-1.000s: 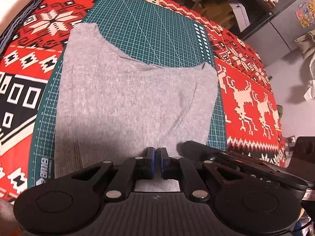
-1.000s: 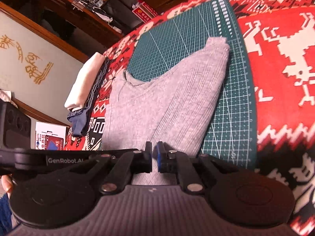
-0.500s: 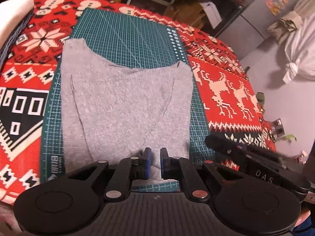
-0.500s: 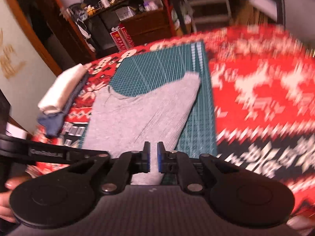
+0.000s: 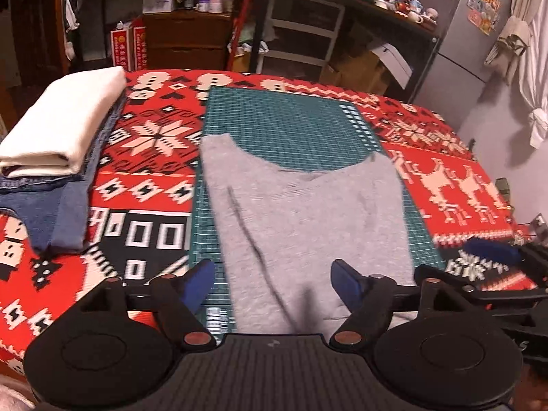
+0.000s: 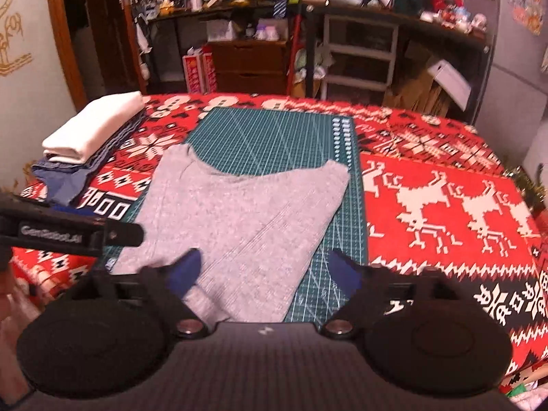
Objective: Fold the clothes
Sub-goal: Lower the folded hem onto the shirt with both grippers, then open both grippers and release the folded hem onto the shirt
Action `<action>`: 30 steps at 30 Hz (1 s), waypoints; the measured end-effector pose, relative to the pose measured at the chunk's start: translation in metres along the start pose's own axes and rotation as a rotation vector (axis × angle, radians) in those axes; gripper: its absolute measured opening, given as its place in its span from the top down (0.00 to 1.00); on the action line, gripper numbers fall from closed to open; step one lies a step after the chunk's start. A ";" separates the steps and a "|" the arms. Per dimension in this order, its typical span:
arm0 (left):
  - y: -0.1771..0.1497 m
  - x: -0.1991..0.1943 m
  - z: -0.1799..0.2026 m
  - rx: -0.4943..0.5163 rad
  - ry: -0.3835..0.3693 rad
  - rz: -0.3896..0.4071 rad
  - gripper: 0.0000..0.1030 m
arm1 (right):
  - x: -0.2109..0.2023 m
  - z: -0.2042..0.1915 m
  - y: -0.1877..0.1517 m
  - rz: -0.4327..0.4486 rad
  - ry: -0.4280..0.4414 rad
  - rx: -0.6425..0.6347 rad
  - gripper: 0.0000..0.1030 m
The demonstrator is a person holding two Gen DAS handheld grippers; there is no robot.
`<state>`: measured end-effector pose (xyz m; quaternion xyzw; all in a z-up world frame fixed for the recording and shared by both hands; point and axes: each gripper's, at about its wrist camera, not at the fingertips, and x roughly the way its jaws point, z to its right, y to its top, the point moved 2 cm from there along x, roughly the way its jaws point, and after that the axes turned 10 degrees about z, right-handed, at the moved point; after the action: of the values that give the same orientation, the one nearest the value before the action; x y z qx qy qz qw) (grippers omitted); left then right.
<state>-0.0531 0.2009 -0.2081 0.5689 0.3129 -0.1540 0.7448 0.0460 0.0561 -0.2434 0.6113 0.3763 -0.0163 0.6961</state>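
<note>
Both tools have just let go: the left tool point(image 5: 270, 282) and right tool point(image 6: 265, 270) now gape wide and empty, pulled back. The shirt point(image 5: 301, 215) lies ahead of them, folded on the mat point(image 5: 284, 126), so this fold looks finished.

Open cloth to the right, a clothes pile on the left

The folded grey top point(image 6: 239, 219) lies flat on the green cutting mat point(image 6: 274, 137), whose far half is bare. Right of the mat, the red patterned tablecloth point(image 6: 445, 185) carries nothing and gives free passage. On the left, a stack of folded clothes point(image 5: 65, 130) rises near the table's edge, well apart from the mat.
</note>
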 end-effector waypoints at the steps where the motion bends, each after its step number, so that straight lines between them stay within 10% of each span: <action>1: -0.002 0.001 -0.002 0.010 0.008 0.002 0.21 | 0.004 -0.001 -0.002 -0.006 -0.002 -0.002 0.08; 14: -0.026 0.020 -0.014 0.109 0.187 -0.036 0.11 | 0.036 -0.009 -0.020 -0.022 -0.063 -0.028 0.01; 21: -0.040 0.029 -0.026 0.058 0.181 -0.080 0.07 | 0.060 -0.007 -0.048 -0.160 -0.002 0.019 0.00; 30: -0.047 0.030 -0.034 0.027 0.147 -0.036 0.00 | 0.059 -0.015 -0.057 -0.122 -0.036 -0.002 0.00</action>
<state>-0.0675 0.2223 -0.2684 0.5830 0.3751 -0.1295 0.7090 0.0536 0.0805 -0.3228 0.5859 0.4002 -0.0695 0.7012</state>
